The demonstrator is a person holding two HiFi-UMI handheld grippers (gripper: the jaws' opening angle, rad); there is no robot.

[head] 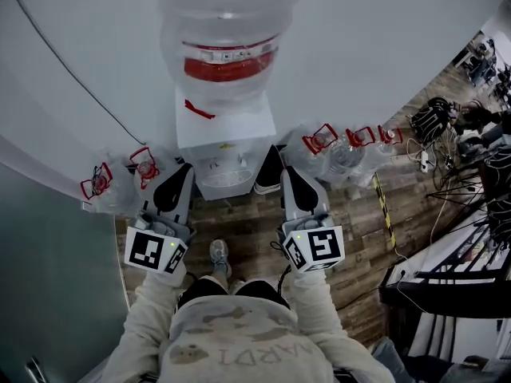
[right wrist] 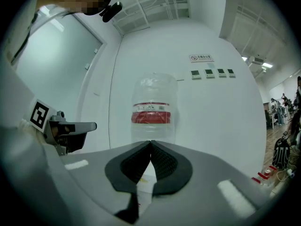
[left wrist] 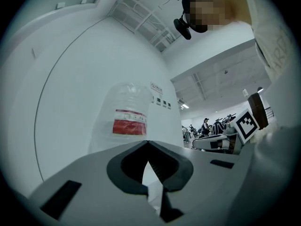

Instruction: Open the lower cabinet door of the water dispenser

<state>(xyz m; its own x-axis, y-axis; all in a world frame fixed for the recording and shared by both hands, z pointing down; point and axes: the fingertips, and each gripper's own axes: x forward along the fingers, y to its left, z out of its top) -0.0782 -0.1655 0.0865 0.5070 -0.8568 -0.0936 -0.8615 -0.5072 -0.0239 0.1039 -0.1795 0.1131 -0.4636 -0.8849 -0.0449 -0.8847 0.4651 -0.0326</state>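
Jugs (head: 345,154) flank the dispenser (head: 225,126); its front is unblocked.

We see a brown wood-plank floor (head: 255,228) across the middle of the frame. At upper centre a white water dispenser (head: 225,128) stands on it. Clear plastic jugs with red handles (head: 144,166) sit left and right of it. Tangled dark cables (head: 437,144) lie at the right.

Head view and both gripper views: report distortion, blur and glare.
Head view: wide-angle bowing, water bottle looms large. Left gripper view: round fisheye, black corners, mosaic patch at top. Right gripper view: same fisheye, bright lamps at right.
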